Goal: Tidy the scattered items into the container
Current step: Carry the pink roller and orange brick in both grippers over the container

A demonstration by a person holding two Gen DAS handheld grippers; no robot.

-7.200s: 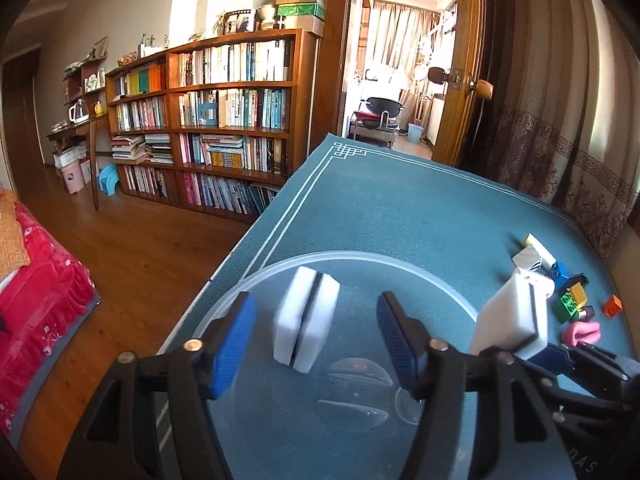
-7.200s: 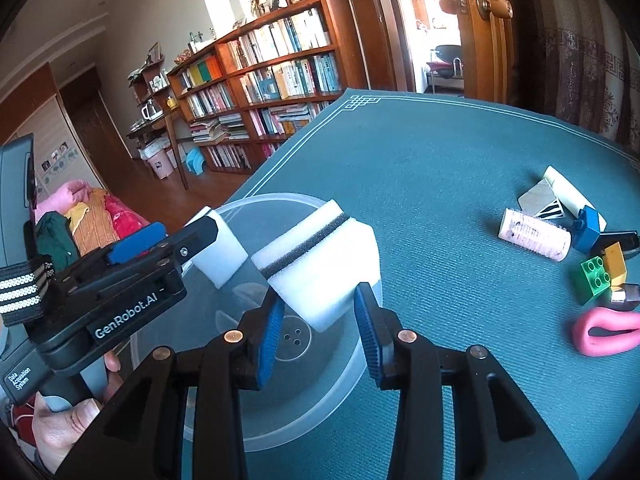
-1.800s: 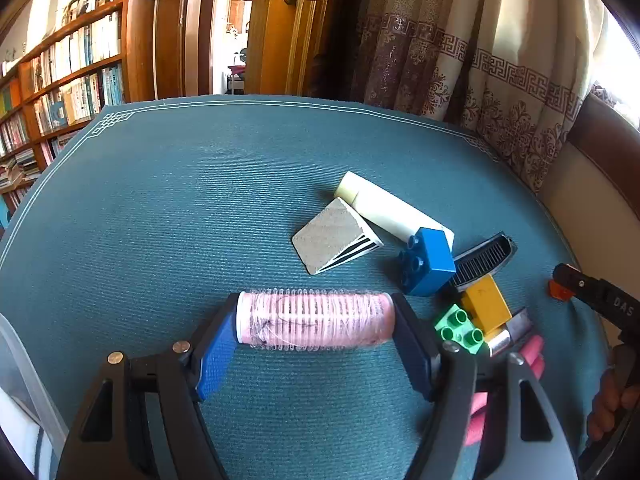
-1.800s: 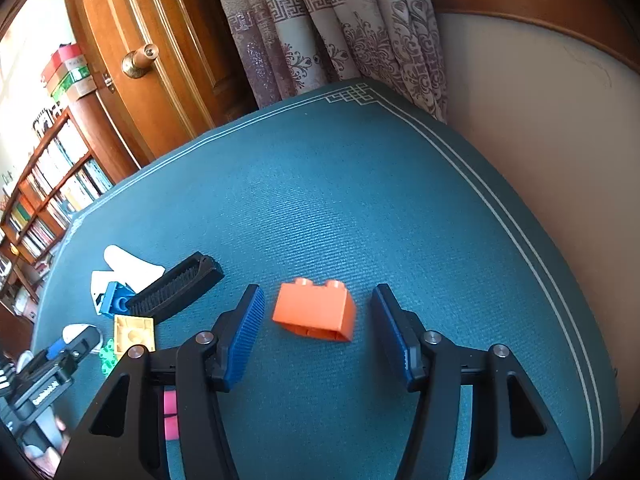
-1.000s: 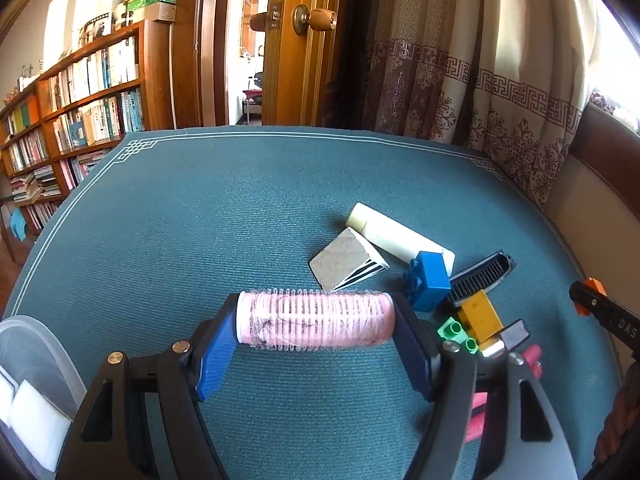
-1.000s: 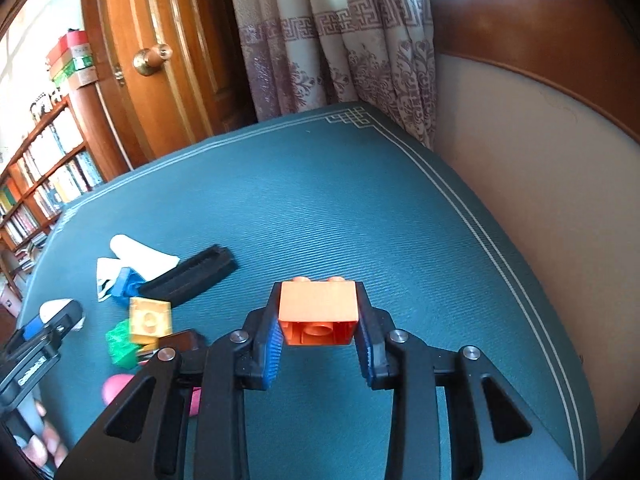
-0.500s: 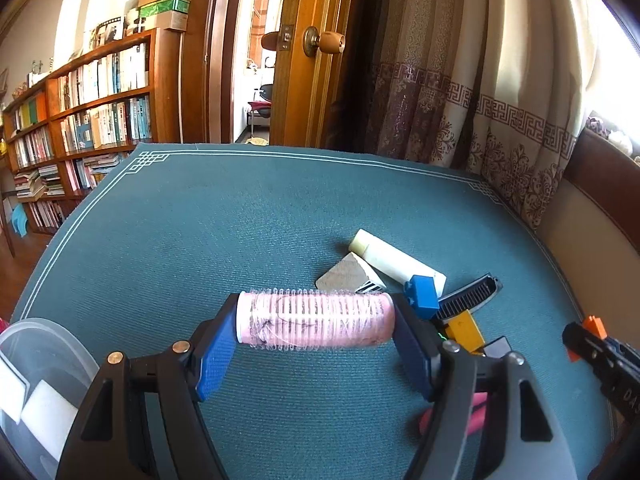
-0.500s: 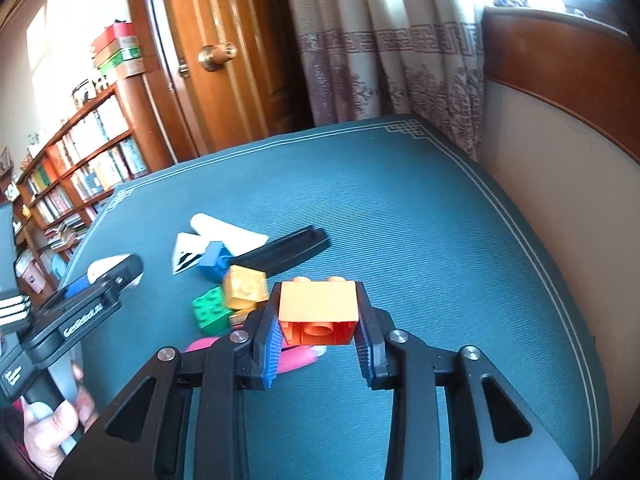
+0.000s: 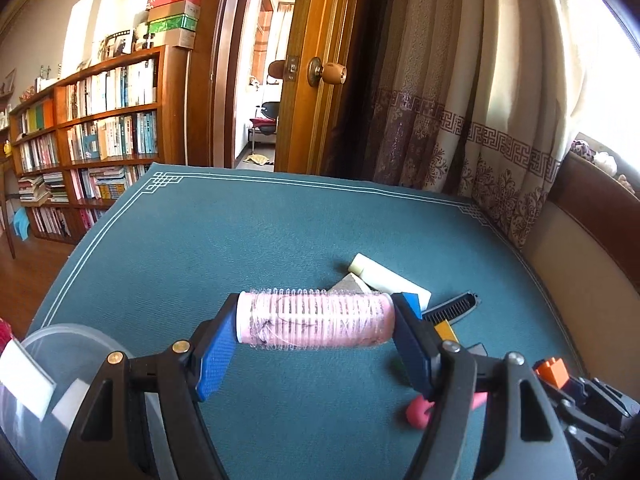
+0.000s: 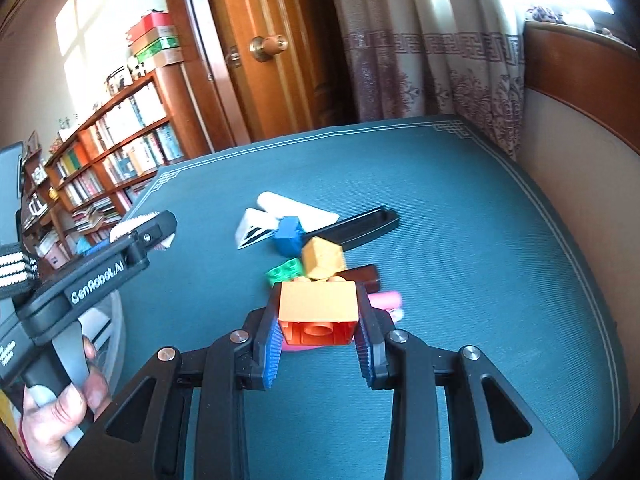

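My left gripper (image 9: 314,326) is shut on a pink hair roller (image 9: 314,318), held crosswise above the teal table. The clear plastic container (image 9: 70,338) sits at the lower left of the left wrist view with white sponges (image 9: 26,378) inside. My right gripper (image 10: 318,322) is shut on an orange toy brick (image 10: 318,306), lifted above the table. Beyond it lie a yellow brick (image 10: 324,258), a green brick (image 10: 285,271), a blue brick (image 10: 289,234), a black comb (image 10: 352,226), a white tube (image 10: 294,208) and a pink clip (image 10: 384,300).
The teal table (image 9: 224,240) ends at a padded wall and curtain on the right. A grey wedge-shaped card (image 10: 252,228) lies beside the tube. A hand (image 10: 60,408) holds the left gripper's handle. A bookshelf and an open door stand beyond the table.
Both grippers rose and swung left toward the container with their loads. Earlier the right gripper closed on the orange brick and lifted it. The container has come further into the left wrist view.
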